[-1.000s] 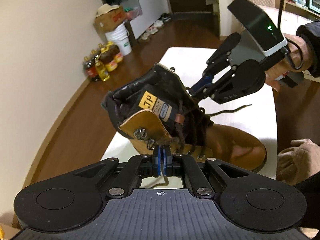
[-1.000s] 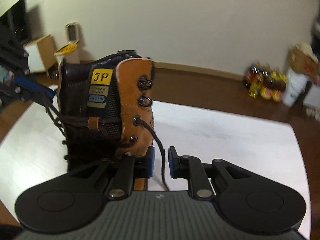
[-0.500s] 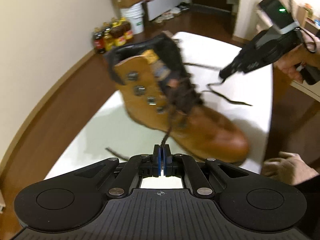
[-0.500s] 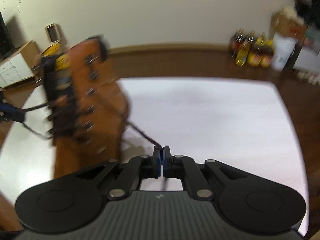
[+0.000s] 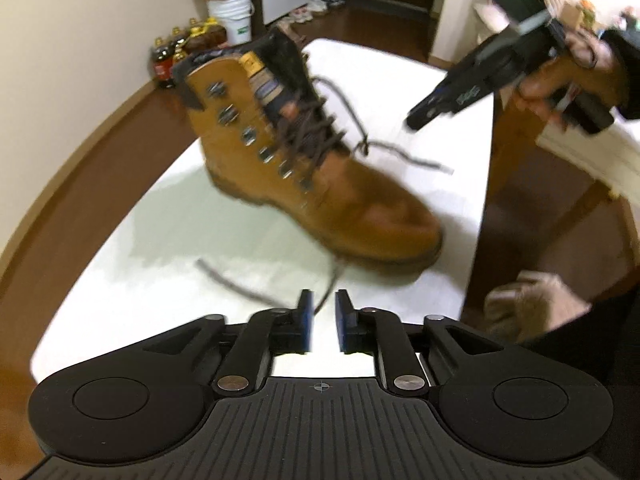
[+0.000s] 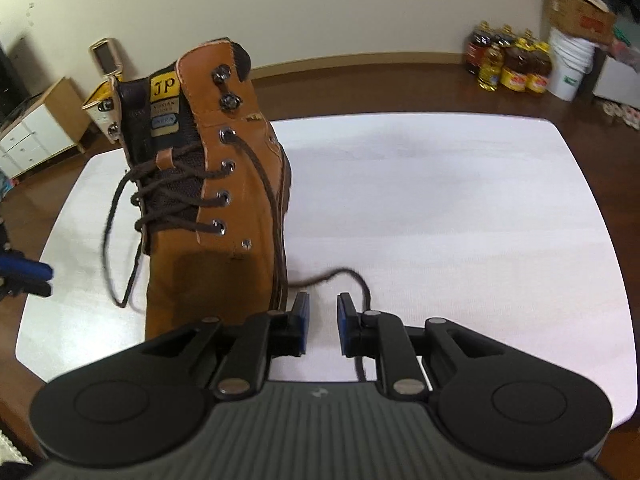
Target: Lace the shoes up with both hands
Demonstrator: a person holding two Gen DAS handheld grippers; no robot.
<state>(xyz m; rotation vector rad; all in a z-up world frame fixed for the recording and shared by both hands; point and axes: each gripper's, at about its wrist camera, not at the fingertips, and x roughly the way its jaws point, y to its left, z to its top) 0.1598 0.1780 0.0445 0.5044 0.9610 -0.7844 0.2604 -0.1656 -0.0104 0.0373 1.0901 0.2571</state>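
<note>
Left gripper (image 5: 321,312): open, holding nothing; the thin dark brown lace (image 5: 326,288) lies loose between its fingers.
Right gripper (image 6: 320,312): open, empty.
Risk: the tall tan leather boot (image 6: 224,200) could tip if a lace gets yanked.

- Left claw (image 5: 322,322) — its two blue-padded fingers (image 5: 306,320) stand apart with a clear gap between them, nothing pinched.
- Right claw (image 6: 323,326) — likewise parted, pads (image 6: 345,326) facing each other across an empty gap.
- From the left wrist view, the right claw is raised at upper right, blurred, pointing down and leftward, with the person's right hand (image 5: 560,80) wrapped around its grip.
</note>
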